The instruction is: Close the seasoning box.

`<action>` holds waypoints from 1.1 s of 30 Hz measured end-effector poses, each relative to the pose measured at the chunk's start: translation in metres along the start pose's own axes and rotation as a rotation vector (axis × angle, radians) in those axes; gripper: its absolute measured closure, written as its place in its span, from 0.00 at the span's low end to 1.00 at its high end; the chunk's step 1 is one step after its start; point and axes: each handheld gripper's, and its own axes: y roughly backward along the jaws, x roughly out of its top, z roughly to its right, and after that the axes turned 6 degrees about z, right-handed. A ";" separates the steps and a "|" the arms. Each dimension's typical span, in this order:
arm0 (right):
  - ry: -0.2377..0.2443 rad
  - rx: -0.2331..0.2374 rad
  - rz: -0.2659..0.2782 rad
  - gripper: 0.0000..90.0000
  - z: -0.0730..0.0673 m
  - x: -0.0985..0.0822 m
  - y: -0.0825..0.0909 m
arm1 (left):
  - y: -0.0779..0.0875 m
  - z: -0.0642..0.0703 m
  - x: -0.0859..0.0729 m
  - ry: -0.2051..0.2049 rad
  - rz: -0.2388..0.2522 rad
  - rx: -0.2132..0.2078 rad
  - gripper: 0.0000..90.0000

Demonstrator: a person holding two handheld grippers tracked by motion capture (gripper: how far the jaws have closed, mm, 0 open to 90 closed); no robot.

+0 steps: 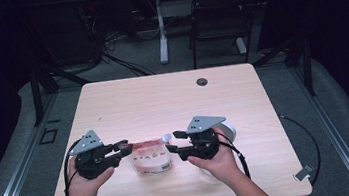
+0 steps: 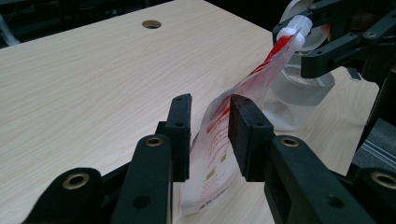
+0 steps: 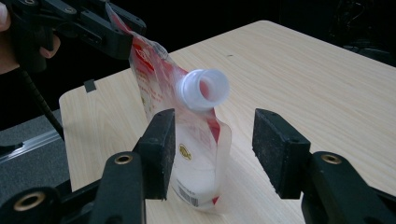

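Left gripper (image 1: 121,149) clamped on pouch (image 1: 152,156) top corner, right gripper (image 1: 174,141) wide open around uncapped spout (image 3: 204,88), pouch upright near table (image 1: 162,99) front edge; keep level, avoid squeezing.

This looks like a lab or test room, not a home. A plain wooden worktop (image 1: 128,103) stands alone in the middle, with a round cable hole (image 1: 202,81) in it. The floor around it is grey carpet. Black metal bars (image 1: 40,84) stand at both sides like a frame. Behind it, loose wires (image 1: 115,40) lie in a heap on the floor. A black folding chair (image 1: 218,17) stands by the white leg of another desk (image 1: 161,34). The edges of the room are very dark
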 end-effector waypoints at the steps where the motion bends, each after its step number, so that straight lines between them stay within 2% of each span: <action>1: -0.004 0.002 0.004 0.55 0.000 0.000 -0.001 | 0.000 0.000 0.000 0.001 0.000 -0.001 0.78; 4: -0.008 0.018 0.008 0.55 -0.001 0.001 -0.003 | 0.000 0.000 0.000 0.000 -0.001 -0.005 0.79; 9: 0.009 0.014 0.007 0.58 -0.003 0.002 -0.006 | 0.000 0.001 0.001 -0.006 -0.005 -0.011 0.83; 13: 0.002 0.025 0.023 0.60 -0.003 0.003 -0.006 | 0.000 0.001 0.001 -0.006 -0.004 -0.013 0.83; 17: 0.018 0.010 0.034 0.69 -0.005 0.004 -0.005 | 0.000 0.001 0.001 -0.007 -0.002 -0.021 0.85; 25: 0.023 0.030 0.043 0.74 -0.006 0.007 -0.002 | 0.000 0.003 0.001 -0.027 -0.004 -0.002 0.89; 33: 0.037 0.021 0.037 0.75 -0.008 0.007 0.000 | -0.001 0.007 0.001 -0.050 -0.004 0.009 0.93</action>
